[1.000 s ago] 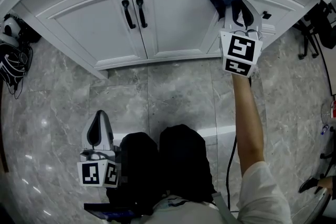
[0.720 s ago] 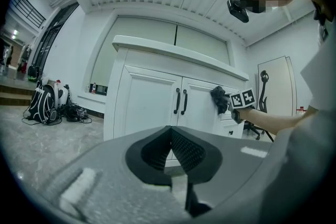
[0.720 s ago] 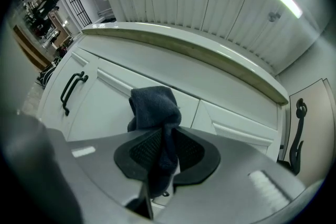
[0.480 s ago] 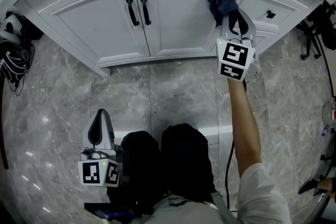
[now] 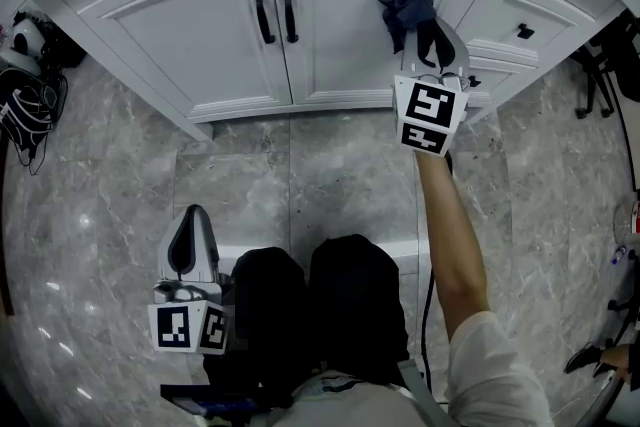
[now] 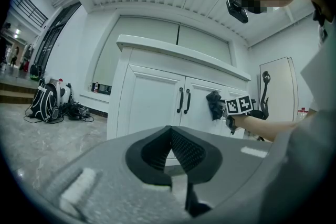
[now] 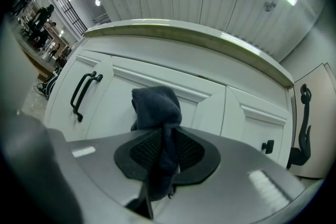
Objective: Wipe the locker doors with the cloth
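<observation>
The right hand-held gripper [image 5: 432, 37] is pinching a dark blue cloth [image 5: 405, 3] between its jaws. In the right gripper view you can see the cloth [image 7: 156, 107] running down through the ribbed pads, with a fat wad of it sticking out past the tips. That wad is bunched up against the right door [image 5: 340, 25] of the white double-door locker, high on the panel and toward its right edge, well right of the two black handles [image 5: 275, 13] that sit side by side where the doors meet. The bare forearm [image 5: 450, 235] behind it reaches out straight toward the locker.

The left hand-held gripper [image 5: 192, 220] isn't doing anything here. It hangs low on the near left, over the grey marble floor [image 5: 300, 185] and well apart from the locker. In its own view the jaws are pressed together with nothing in between, pointing at the doors from a distance. From there the cloth [image 6: 214, 105] shows as a dark blob on the door, right of the handles. Some bags [image 5: 25, 95] lie on the floor off to the far left.
</observation>
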`<move>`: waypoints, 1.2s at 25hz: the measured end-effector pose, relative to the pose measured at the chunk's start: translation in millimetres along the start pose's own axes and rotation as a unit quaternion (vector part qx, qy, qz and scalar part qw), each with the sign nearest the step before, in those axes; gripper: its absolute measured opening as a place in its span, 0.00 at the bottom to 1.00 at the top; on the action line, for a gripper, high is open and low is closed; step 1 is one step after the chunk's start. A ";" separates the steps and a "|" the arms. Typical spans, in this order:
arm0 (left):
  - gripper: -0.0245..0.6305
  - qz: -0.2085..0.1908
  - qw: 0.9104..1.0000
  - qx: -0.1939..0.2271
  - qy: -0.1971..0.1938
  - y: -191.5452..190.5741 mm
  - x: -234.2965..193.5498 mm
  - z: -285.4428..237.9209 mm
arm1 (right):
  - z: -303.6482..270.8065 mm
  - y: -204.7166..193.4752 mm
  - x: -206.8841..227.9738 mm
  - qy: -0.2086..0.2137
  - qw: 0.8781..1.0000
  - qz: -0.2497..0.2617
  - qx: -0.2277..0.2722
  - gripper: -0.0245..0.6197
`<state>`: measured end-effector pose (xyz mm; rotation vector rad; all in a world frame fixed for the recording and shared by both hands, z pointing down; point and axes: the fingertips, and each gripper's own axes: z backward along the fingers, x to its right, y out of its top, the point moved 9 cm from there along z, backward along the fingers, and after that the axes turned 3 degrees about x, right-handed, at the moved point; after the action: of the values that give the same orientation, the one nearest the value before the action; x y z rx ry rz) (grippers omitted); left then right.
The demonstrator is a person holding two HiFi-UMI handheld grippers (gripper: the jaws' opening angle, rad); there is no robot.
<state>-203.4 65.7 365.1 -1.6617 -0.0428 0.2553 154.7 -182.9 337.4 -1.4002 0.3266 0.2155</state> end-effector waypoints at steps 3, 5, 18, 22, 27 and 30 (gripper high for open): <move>0.04 0.001 1.000 0.000 -0.002 -1.6 -0.1 -1.4 | -2.0 4.4 -16.2 0.016 1.000 -0.004 0.005 0.14; 0.04 0.002 1.000 0.000 -0.004 -2.4 0.0 -1.3 | -2.2 7.5 -29.9 0.029 1.000 -0.004 0.008 0.14; 0.04 0.004 1.000 0.000 0.004 -2.5 -9.9 5.6 | -9.4 25.4 -107.4 0.091 0.995 -0.035 0.024 0.14; 0.04 0.003 1.000 -0.002 0.007 -3.5 -12.4 7.5 | -7.5 14.6 -123.1 0.103 0.994 -0.034 0.015 0.15; 0.04 0.002 1.000 -0.003 0.008 -4.8 -13.0 7.5 | -3.5 -7.4 -133.2 0.108 0.994 -0.033 -0.005 0.14; 0.04 0.001 1.000 -0.004 0.008 -5.5 -12.2 7.4 | -2.5 -14.6 -135.3 0.113 0.993 -0.031 -0.009 0.15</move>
<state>-215.9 71.3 371.6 -1.6717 -0.0286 0.2435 32.7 -181.8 397.8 -1.4542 0.4678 0.0074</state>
